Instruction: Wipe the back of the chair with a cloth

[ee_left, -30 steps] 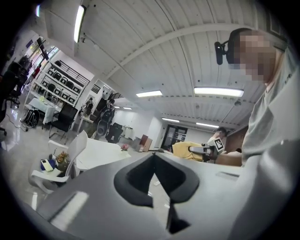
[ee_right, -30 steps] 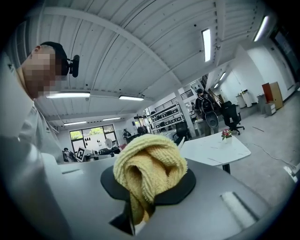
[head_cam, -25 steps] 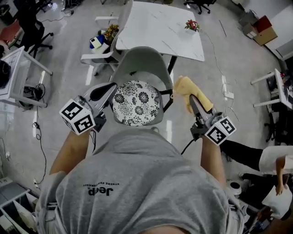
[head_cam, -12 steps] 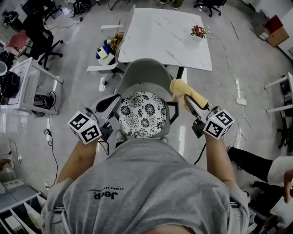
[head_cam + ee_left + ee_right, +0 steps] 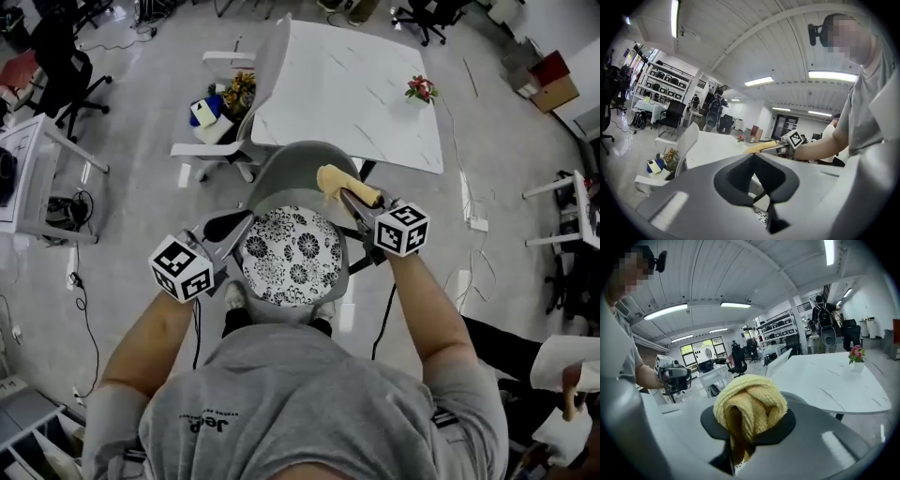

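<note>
Right claw (image 5: 352,196) (image 5: 743,437): closed on a bunched yellow cloth (image 5: 337,179) (image 5: 750,404). The cloth filled the space between the jaws and bulged out beyond their tips.

Cloth position: in the head view it sat at the upper rim of the grey chair back (image 5: 286,161), on that back's right-hand part. The right gripper view showed the rim curving just behind the cloth. Actual contact between cloth and chair back could not be confirmed from any view.

Left claw (image 5: 242,221) (image 5: 755,190): the jaws stood a little apart. A sliver of the patterned seat showed through the gap, and nothing was held between them. The claw was above the left edge of the round floral seat cushion (image 5: 291,248), well apart from the cloth.

Operator: stood directly behind the seat, with one forearm extended on each side of the chair.

Surroundings: a white marbled desk (image 5: 347,80) (image 5: 834,376) stood just beyond the chair back, with a small pot of red flowers (image 5: 421,89) (image 5: 855,355) near its far right corner. A white chair (image 5: 246,120) stood at the desk's left side and carried a small plant and a few loose items.
</note>
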